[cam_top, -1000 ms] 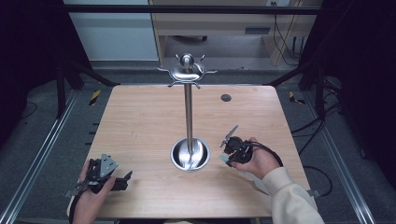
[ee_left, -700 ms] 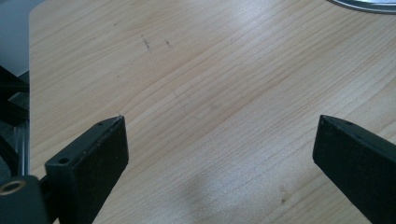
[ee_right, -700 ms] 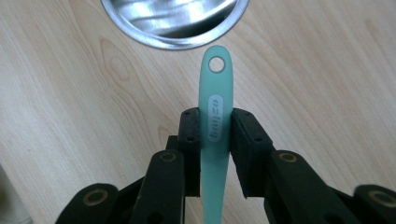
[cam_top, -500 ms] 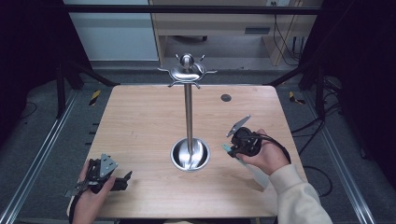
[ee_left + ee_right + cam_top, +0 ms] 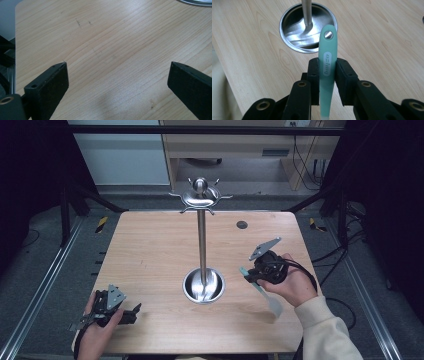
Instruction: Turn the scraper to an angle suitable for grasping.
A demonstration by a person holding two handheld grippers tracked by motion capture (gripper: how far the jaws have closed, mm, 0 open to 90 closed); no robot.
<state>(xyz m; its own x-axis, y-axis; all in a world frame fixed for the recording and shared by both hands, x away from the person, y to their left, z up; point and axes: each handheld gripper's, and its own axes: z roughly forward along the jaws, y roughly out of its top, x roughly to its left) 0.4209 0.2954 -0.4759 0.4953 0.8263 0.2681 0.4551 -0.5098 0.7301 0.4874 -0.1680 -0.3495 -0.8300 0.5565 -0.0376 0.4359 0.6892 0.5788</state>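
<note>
Counting first: two grippers, one metal stand, one mint-green utensil, one wooden table (image 5: 150, 250). The stand (image 5: 202, 245) rises from a round steel base at the middle of the high view, with a ring of hooks at its top near the upper centre. The right gripper (image 5: 250, 275), at the right of the frame just beside that base, has its jaws closed narrowly on the mint-green utensil (image 5: 327, 57). In the right gripper view the handle stands up between the two black pads, its end with a round hole poking above them toward the steel base at the top centre. The left gripper (image 5: 135, 312) rests at the lower left, jaws spread wide over bare wood with nothing between them, well apart from the utensil.
</note>
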